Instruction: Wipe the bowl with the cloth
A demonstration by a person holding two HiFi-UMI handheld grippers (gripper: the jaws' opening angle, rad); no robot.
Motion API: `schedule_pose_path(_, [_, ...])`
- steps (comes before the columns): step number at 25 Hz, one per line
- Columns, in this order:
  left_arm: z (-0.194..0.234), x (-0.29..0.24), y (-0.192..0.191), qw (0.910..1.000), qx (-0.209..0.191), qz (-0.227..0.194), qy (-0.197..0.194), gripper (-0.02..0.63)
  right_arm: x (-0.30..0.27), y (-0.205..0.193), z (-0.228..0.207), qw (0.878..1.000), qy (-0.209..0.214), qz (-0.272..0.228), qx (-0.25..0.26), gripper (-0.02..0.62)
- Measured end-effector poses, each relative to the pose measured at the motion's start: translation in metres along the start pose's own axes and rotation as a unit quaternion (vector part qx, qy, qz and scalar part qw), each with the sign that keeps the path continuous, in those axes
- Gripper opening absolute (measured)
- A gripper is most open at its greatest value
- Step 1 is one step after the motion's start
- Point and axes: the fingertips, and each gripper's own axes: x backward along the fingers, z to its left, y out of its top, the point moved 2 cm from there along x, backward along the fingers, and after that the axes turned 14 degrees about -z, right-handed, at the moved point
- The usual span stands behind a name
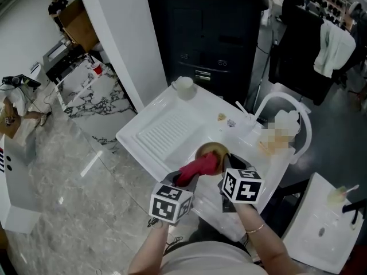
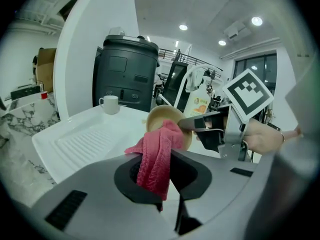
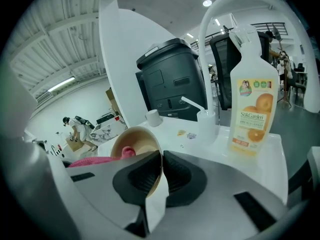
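Observation:
A tan bowl [image 1: 211, 151] is held tilted over the white sink unit [image 1: 172, 132]. My right gripper [image 3: 161, 171] is shut on the bowl [image 3: 136, 145], its rim pinched between the jaws. My left gripper [image 2: 162, 161] is shut on a red cloth [image 2: 156, 159]. The cloth's upper end lies in the mouth of the bowl [image 2: 162, 119]. In the head view the red cloth [image 1: 198, 168] covers the bowl's near side, between the left gripper [image 1: 182, 182] and the right gripper [image 1: 225, 179]. A bit of the cloth [image 3: 128, 151] shows inside the bowl in the right gripper view.
A white cup [image 1: 184, 86] stands at the far corner of the draining board. An orange-labelled spray bottle [image 3: 253, 101] and a curved white tap [image 1: 287, 105] stand at the right. A dark cabinet [image 1: 212, 33] is behind, and a second white unit [image 1: 321, 228] is at lower right.

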Motion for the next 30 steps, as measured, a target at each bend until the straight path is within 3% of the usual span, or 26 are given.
schedule_pose_path(16, [0.019, 0.015, 0.042, 0.9957, -0.028, -0.079, 0.038, 0.050, 0.003, -0.011, -0.014, 1.000, -0.024, 0.018, -0.003, 0.021])
schedule_pose_path(30, [0.029, 0.020, 0.060, 0.9865, -0.022, -0.139, 0.084, 0.049, 0.005, -0.026, -0.027, 0.999, -0.031, 0.039, -0.006, 0.018])
